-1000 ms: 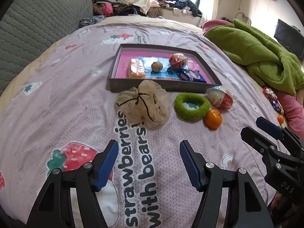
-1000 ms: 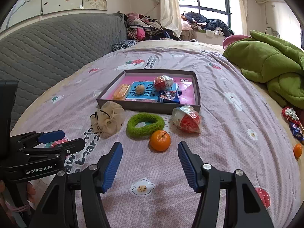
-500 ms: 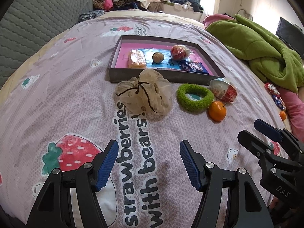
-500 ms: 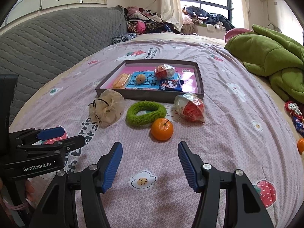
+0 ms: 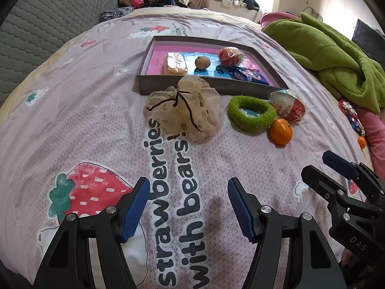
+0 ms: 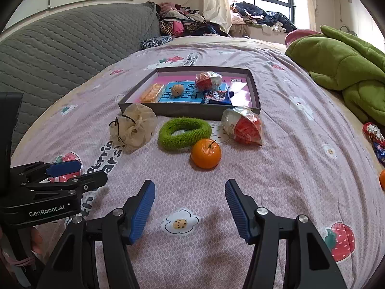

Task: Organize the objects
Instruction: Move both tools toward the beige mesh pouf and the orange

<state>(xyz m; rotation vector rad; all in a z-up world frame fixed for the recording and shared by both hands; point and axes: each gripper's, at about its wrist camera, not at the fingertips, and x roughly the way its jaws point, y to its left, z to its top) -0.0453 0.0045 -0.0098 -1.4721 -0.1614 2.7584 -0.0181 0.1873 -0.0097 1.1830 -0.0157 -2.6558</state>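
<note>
A grey box tray [image 5: 207,86] [image 6: 190,109] with a pink floor lies on the bed, holding a wafer pack, a walnut [image 5: 202,62], a red wrapped snack and a blue packet. In front of it lie a beige scrunchie [image 5: 185,107] [image 6: 133,126], a green scrunchie [image 5: 251,113] [image 6: 184,132], a red-and-white wrapped snack [image 5: 287,104] [image 6: 243,125] and an orange [image 5: 280,131] [image 6: 206,153]. My left gripper [image 5: 189,189] stands open over the printed words, short of the beige scrunchie. My right gripper [image 6: 190,189] stands open just short of the orange. Both hold nothing.
A green blanket [image 5: 336,53] [image 6: 344,62] is heaped at the right. Candy wrappers [image 5: 351,115] and a second orange [image 5: 361,142] lie near the right edge. A grey quilted headboard [image 6: 60,48] runs along the left, with piled clothes [image 6: 190,24] at the far end.
Both views have crept slightly towards the objects, which now sit a little nearer and lower in frame. Both grippers stay open and nothing on the bed has moved.
</note>
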